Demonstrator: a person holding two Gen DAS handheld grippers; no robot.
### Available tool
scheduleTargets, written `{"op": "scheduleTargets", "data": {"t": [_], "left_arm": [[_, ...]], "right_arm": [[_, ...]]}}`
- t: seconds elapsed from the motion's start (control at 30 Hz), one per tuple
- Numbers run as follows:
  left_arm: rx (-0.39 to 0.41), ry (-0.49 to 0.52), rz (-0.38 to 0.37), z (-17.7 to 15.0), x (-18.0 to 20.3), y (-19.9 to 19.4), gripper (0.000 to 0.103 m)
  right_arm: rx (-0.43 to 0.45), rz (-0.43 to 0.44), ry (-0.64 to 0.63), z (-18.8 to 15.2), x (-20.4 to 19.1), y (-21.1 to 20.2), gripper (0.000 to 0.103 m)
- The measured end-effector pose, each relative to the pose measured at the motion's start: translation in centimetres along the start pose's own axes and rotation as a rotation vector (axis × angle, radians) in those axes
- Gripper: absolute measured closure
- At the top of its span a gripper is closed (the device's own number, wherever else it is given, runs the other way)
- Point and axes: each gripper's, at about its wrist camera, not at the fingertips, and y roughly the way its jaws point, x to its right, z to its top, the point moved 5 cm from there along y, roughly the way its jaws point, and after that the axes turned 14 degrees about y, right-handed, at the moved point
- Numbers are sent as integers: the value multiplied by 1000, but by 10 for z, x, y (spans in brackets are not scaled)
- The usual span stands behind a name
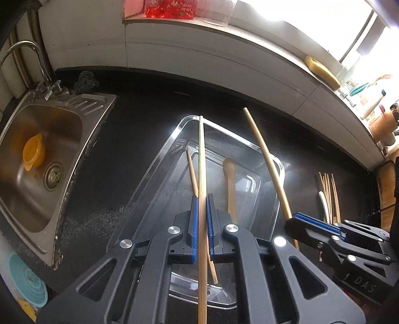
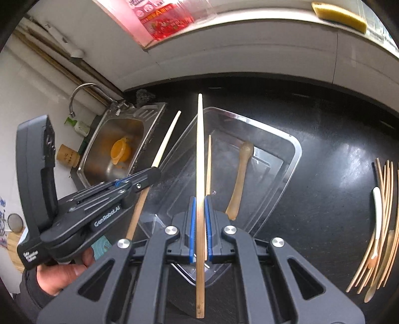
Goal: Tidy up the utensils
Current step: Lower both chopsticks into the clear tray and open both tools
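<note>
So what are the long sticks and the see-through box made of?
The chopstick in the left gripper and the one in the right gripper look like pale bamboo or wood: matte, tan, faintly grained. The tray is probably clear plastic, though possibly glass: the dark counter shows through.

Tray (image 1: pixel 159 159) on surface (image 1: pixel 139 119), right of sink (image 1: pixel 37 139). In tray: spoon (image 1: pixel 230 184) and one chopstick (image 1: pixel 192 174), side by side. Cup (image 1: pixel 33 152) in sink, faucet (image 1: pixel 27 62) behind it. Loose utensil pile (image 2: pixel 381 219) on surface, well right of tray. Left tool (image 1: pixel 202 219) and right tool (image 2: pixel 199 219) above tray, each clamping own chopstick. Sponge (image 2: pixel 339 16) on ledge behind.
</note>
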Motion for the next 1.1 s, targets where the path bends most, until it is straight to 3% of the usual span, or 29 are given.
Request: {"op": "scheduleTargets", "data": {"t": [0.9,0.97,1.0,1.03,1.1], "left_arm": [[-41,-14,-46,3,-15,38,94],[-59,-22,-33,4,-19,39,72],[-56,-27,-30,4,-22,37,28],[-50,-32,-15,4,-25,34,6],[-3,-32,14,6,-30,21,6]], "right_arm": [[-26,-63,23,21,6,34,95],[-17,-78,32,25,10,30,83],[-2,-81,43,28,13,25,46],[22,-83,55,31,18,19,13],[67,-72,65,35,24,6,12]]}}
